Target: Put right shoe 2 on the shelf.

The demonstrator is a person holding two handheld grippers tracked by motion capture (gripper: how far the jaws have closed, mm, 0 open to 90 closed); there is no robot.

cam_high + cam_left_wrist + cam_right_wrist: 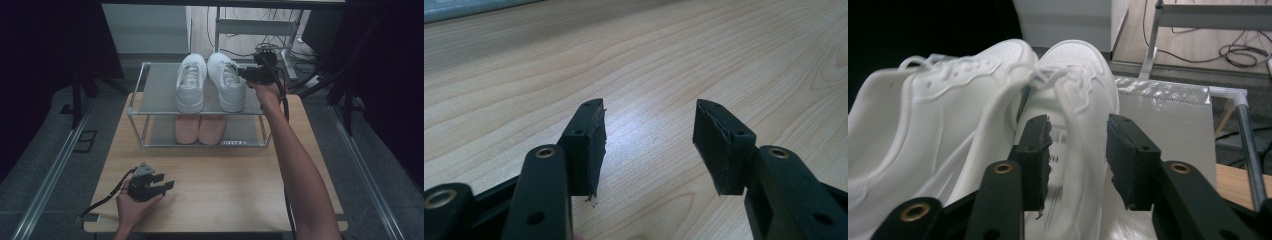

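Note:
A pair of white sneakers stands on the top shelf of a wire-framed rack [134, 105]: the left sneaker [190, 82] [943, 105] and the right sneaker [226, 80] [1080, 65]. My right gripper [248, 74] [1078, 130] reaches in from the right. Its jaws straddle the right sneaker's side wall near the laces, with a little gap showing, so it is open. My left gripper [165, 181] [649, 125] rests low on the wooden table [225, 175] near the front left, open and holding nothing.
A pair of pink shoes [200, 129] lies on the rack's lower shelf. Bare shelf [1168, 115] shows to the right of the white sneakers. Behind the table are a metal stand and floor cables [272, 30]. Dark curtains hang on both sides.

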